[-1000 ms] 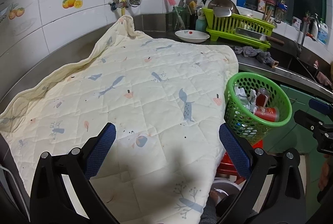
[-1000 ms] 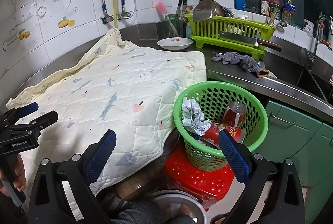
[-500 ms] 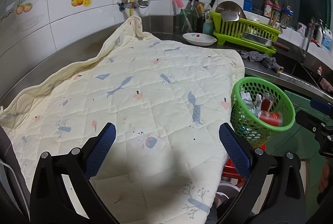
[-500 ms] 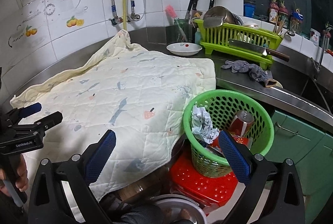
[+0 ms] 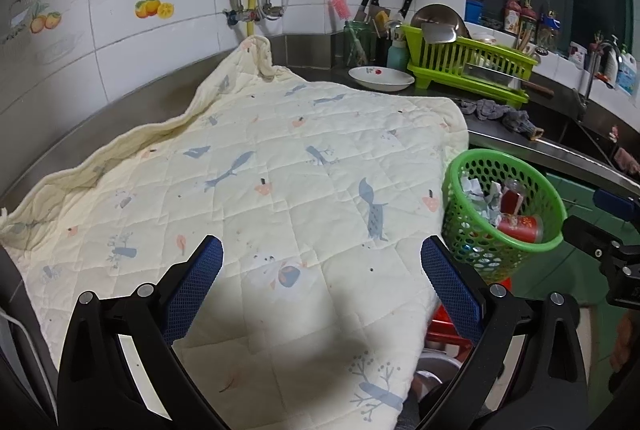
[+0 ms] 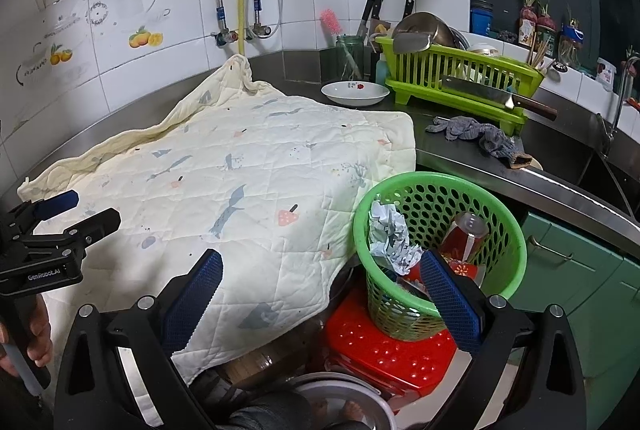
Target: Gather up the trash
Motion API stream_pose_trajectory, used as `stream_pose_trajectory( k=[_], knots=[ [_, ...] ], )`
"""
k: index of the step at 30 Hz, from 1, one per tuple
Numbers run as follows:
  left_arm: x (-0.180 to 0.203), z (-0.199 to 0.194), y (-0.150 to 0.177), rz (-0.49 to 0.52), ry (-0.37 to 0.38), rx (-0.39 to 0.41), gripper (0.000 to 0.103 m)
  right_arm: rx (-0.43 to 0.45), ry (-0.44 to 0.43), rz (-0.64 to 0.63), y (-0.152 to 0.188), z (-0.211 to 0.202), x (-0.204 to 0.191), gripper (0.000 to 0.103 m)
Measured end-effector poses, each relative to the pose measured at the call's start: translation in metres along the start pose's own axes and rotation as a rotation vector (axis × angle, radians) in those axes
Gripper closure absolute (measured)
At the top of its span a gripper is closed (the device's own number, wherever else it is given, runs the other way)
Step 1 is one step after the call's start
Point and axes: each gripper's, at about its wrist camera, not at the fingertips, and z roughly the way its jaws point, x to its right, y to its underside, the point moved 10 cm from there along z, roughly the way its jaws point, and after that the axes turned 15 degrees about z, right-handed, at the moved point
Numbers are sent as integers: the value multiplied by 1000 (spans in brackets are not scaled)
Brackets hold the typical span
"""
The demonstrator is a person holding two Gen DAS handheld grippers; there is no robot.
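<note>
A green perforated basket (image 6: 476,186) stands on a red stool (image 6: 396,350) beside the counter. It holds crumpled paper (image 6: 390,236) and red cans (image 6: 462,240). It also shows in the left wrist view (image 5: 508,160), with paper (image 5: 482,196) and a red can (image 5: 520,226). My left gripper (image 5: 322,288) is open and empty above the cream quilted cloth (image 5: 260,170). My right gripper (image 6: 320,296) is open and empty, its right finger in front of the basket's near rim. No trash shows on the cloth.
The cloth (image 6: 240,174) covers the steel counter. Behind it are a white dish (image 6: 354,92), a green dish rack (image 6: 460,78) with a cleaver, knives, and a grey rag (image 6: 476,134). Green cabinets (image 6: 576,270) are at the right. A pot lid (image 6: 340,402) lies below.
Both grippers have drawn back and up a little, so the basket and cloth look slightly farther. Both stay open and empty.
</note>
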Motion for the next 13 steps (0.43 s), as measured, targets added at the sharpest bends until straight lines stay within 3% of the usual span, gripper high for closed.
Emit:
stream_pose_trajectory(
  k=[13],
  knots=[
    [-5, 1, 0, -27, 4, -12, 5, -8, -11, 10, 0, 0, 0, 7]
  ],
)
